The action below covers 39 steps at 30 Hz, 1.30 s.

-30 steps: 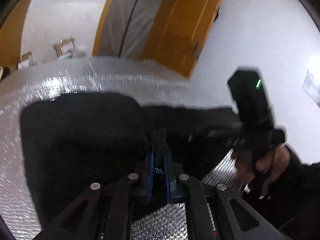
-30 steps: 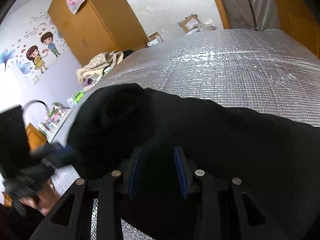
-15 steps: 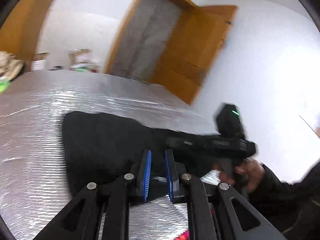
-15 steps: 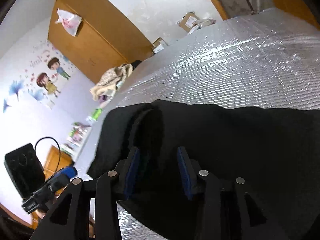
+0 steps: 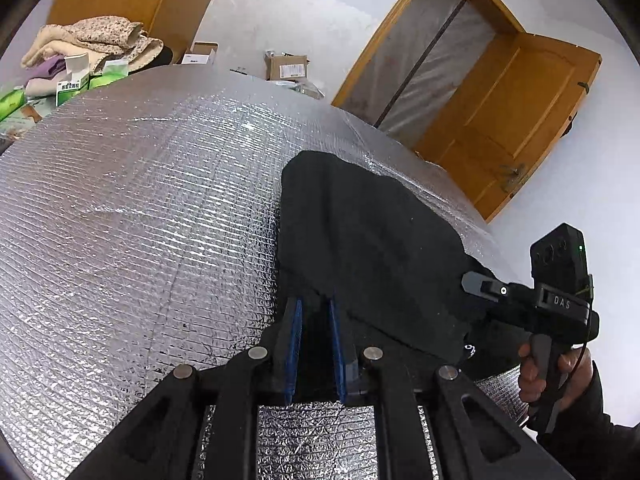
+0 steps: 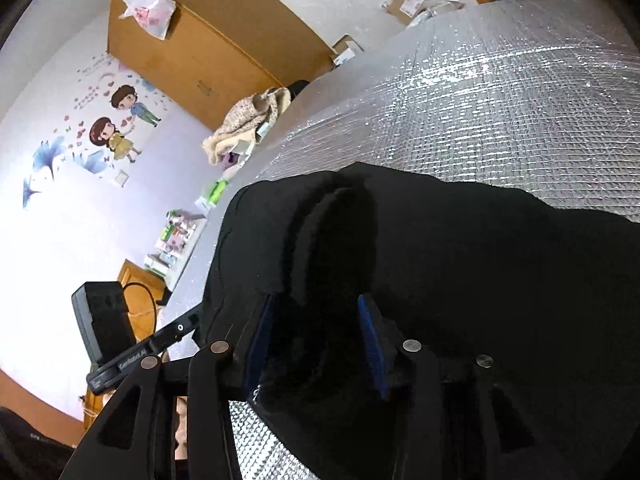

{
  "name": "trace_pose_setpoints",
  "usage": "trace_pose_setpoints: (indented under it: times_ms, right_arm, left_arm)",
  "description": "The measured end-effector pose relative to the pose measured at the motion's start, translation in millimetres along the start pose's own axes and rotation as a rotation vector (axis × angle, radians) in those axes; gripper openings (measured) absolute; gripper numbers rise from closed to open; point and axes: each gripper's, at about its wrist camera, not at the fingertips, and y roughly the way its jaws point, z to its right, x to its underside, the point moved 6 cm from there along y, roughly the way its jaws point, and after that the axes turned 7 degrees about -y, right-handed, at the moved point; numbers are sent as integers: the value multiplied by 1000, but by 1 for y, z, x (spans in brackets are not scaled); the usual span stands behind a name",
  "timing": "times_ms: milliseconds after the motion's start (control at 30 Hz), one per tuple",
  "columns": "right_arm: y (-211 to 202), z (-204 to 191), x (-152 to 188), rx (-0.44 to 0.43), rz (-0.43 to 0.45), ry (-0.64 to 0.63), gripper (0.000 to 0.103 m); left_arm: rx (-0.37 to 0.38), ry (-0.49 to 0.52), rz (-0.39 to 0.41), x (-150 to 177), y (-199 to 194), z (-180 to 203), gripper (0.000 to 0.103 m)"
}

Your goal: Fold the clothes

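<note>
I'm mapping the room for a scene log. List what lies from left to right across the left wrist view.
Heap of beige and floral fabrics → brown cardboard box → black garment on the silver quilted foil surface → open orange wooden door → right gripper held in a hand.

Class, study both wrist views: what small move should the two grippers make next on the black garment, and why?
Probably close both on the near edge: the left gripper and right gripper each stand open with the black garment lying loosely bunched between the pads on the silver mat.
</note>
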Motion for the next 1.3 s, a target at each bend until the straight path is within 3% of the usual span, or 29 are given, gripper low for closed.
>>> trace_pose_setpoints:
  times_ms: [167,267,367,567,667,767,833,967,1133,1233,1300]
  right_arm:
    - [11,-2,-3,-15,-36,-7,49]
    - [9,-5,-2,-6,-44,-25,18]
    - [3,-5,5,13,-29,-14,15]
    - [-9,-5,19,52,2,8,15]
    - [-14,1,23,42,13,47,21]
    - [-23,-2,14,95,35,11,33]
    - [-32,-6,2,133,84,-24,33]
    - [-45,-16,-22,123,174,-49,33]
    - [-17,-29,-31,141,106,-142,31]
    - [7,0,-29,224,35,-81,24]
    - [6,14,-27,227,57,-44,21]
  left_arm:
    - [4,5,-4,1,4,-2,14]
    - [6,6,-4,1,4,-1,14]
    - [8,8,-5,-1,5,0,14]
    - [10,32,-7,4,3,8,15]
    - [-5,37,-6,4,-2,10,14]
    - [-31,43,21,0,-13,12,15]
    - [-33,45,44,-2,-23,13,14]
    - [-11,57,50,-4,-25,21,14]
    - [-5,95,-20,8,-3,32,14]
    - [-7,101,-42,19,1,31,15]
    - [-4,122,-36,22,-3,33,14]
